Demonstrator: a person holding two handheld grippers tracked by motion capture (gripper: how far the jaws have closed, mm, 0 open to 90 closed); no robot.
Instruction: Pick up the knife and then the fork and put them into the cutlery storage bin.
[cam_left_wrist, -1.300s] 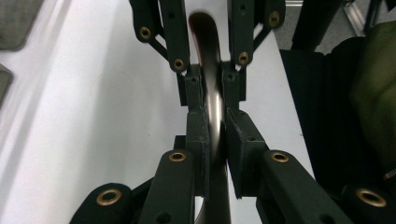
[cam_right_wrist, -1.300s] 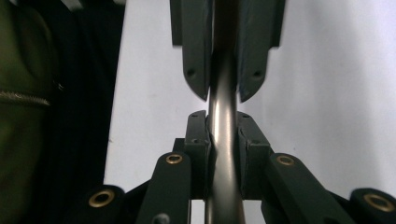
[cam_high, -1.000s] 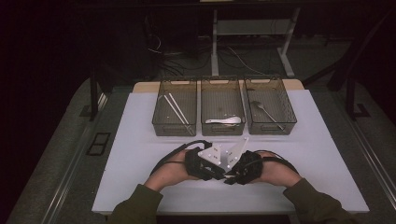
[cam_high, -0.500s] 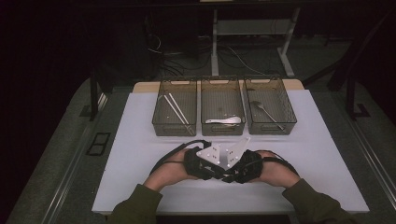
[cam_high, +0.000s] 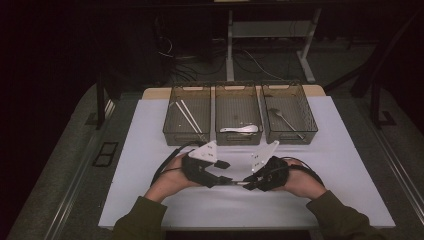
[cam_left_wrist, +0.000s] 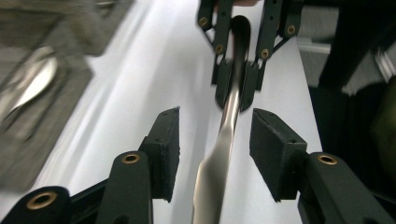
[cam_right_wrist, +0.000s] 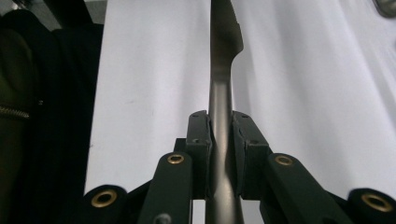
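Polished metal knife (cam_left_wrist: 223, 140), smooth and glossy, catching the light. Matt black plastic pads (cam_left_wrist: 164, 149) with brass-looking rivets. Smooth, matt white table cover (cam_high: 150, 165). Far bins (cam_high: 238, 117): smoky translucent plastic.

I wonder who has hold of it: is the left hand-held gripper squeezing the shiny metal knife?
No: the left hand-held gripper has pads standing clear of the shiny metal knife.

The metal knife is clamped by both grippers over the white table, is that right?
Not quite: the right gripper is shut on the metal knife, but the left gripper has just opened, its pads clear of the blade, as the left gripper view shows.
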